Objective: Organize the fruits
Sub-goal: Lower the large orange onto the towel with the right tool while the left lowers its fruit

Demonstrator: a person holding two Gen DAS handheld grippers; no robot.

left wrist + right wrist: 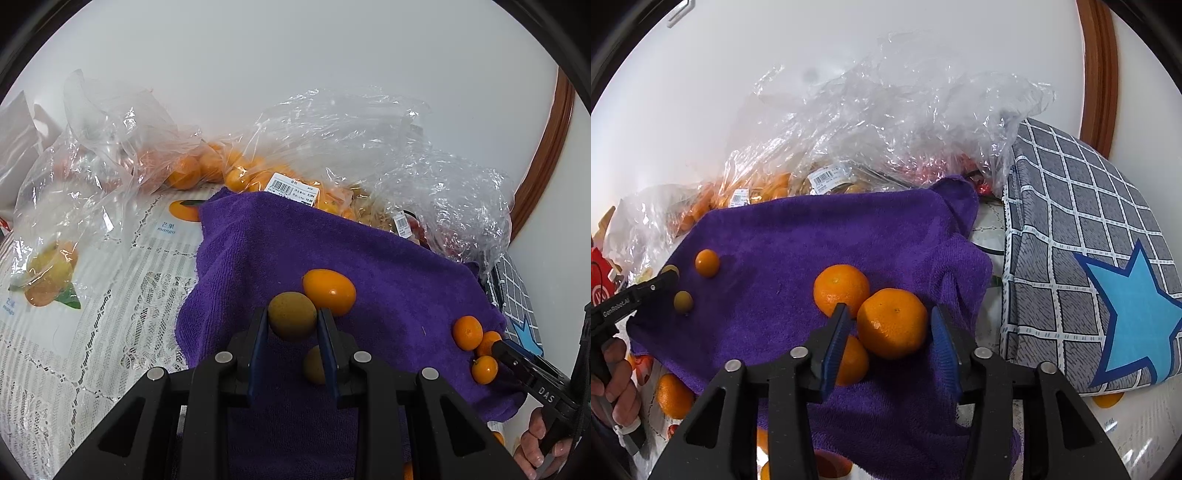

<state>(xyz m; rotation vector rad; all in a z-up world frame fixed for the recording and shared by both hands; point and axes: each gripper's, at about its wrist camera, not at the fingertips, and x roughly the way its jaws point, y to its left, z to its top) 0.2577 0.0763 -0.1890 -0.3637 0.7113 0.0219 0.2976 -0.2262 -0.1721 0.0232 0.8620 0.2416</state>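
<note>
A purple towel lies on the table. My left gripper is shut on a greenish-yellow kumquat just above the towel. An orange kumquat lies just beyond it, and another yellowish one lies under the right finger. In the right wrist view my right gripper is open around a mandarin on the towel; there is a gap at the right finger. Two more mandarins lie beside it. The right gripper also shows in the left wrist view among the three mandarins.
Clear plastic bags of oranges and other fruit lie behind the towel. A grey checked cloth with a blue star is at the right. A lace tablecloth with mango prints is at the left. A loose mandarin lies off the towel.
</note>
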